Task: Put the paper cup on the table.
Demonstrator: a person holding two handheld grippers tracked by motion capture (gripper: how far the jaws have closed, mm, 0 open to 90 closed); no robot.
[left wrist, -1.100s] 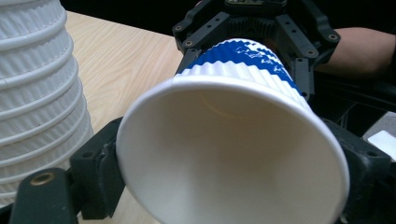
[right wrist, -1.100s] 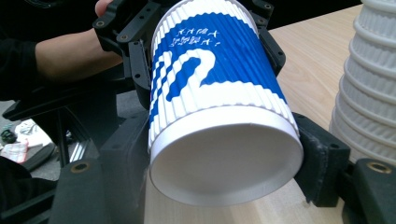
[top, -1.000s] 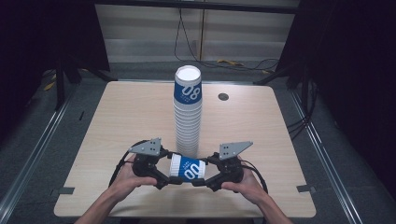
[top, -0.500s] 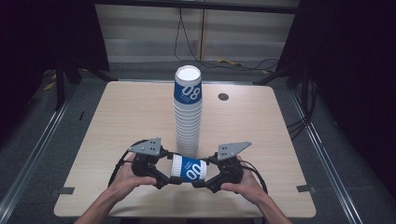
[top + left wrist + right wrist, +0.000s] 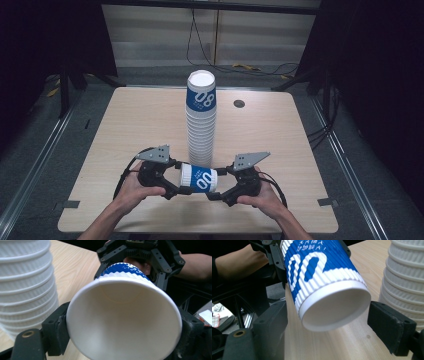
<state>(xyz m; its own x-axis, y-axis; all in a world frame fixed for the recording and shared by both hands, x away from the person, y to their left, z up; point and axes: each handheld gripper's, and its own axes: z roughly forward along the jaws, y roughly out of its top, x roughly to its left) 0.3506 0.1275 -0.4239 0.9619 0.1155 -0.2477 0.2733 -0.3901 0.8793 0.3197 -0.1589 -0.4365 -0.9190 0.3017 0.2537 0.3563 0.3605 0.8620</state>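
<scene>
A blue-and-white ribbed paper cup (image 5: 199,178) lies level above the table's front, between my two grippers. My left gripper (image 5: 179,188) is shut on its rim end; in the left gripper view the cup's open mouth (image 5: 125,317) sits pressed between both pads. My right gripper (image 5: 216,189) is at the cup's base (image 5: 334,312). Its jaws have just been opening, and in the right gripper view they stand apart from the base on either side. Just behind the cup rises a tall stack of like cups (image 5: 201,120).
The wooden table (image 5: 125,125) has a small round cable hole (image 5: 239,103) at the back right. The cup stack (image 5: 404,277) stands close on the right in the right gripper view. Dark floor and metal rails surround the table.
The right gripper's jaws have spread away from the cup's base. The left gripper keeps hold of the cup, and both hands stay where they were.
</scene>
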